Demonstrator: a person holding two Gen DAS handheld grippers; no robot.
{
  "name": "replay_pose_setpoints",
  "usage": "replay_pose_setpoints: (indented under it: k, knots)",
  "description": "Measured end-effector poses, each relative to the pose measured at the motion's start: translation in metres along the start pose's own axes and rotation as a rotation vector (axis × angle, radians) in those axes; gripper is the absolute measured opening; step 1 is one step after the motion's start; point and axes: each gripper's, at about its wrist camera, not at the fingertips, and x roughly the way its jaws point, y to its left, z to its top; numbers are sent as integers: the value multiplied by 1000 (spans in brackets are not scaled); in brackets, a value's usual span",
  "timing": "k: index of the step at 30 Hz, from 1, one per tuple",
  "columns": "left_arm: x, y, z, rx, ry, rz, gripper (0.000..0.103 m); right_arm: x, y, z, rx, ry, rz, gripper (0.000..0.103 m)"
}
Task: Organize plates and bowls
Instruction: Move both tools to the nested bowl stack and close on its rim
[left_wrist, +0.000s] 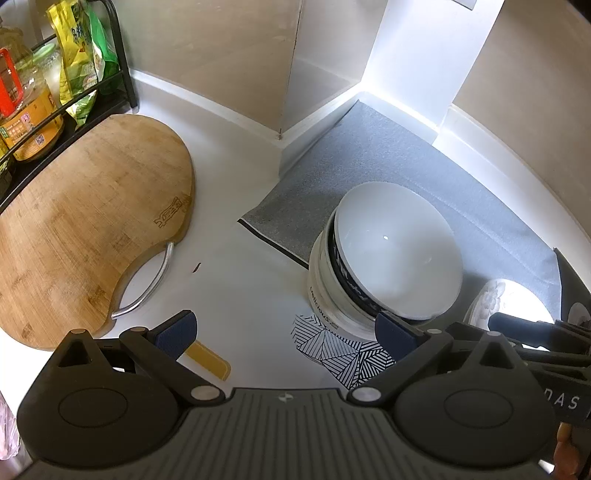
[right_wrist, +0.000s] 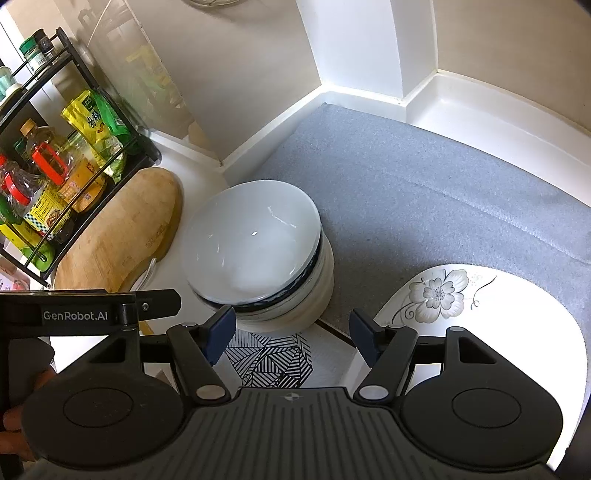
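Both the left gripper and the right gripper gape wide, holding nothing. Just ahead, the stack of white ceramic bowls straddles the grey mat's edge: bowls look gathered. The white floral plate beside it seems unplaced. A round bamboo cutting board crowds the counter's left.

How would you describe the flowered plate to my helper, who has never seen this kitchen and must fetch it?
Find the grey mat in the counter's corner. On its near edge, right of the stack of bowls, lies the plate. It is flat and white, with a grey flower painted on it, unlike the deep plain bowls.
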Motion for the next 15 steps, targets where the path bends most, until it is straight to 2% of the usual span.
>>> replay_pose_setpoints:
  k: [15]
  knots:
    - [14, 4, 15, -18, 18, -16, 102, 6, -12, 12, 22, 0, -1, 71]
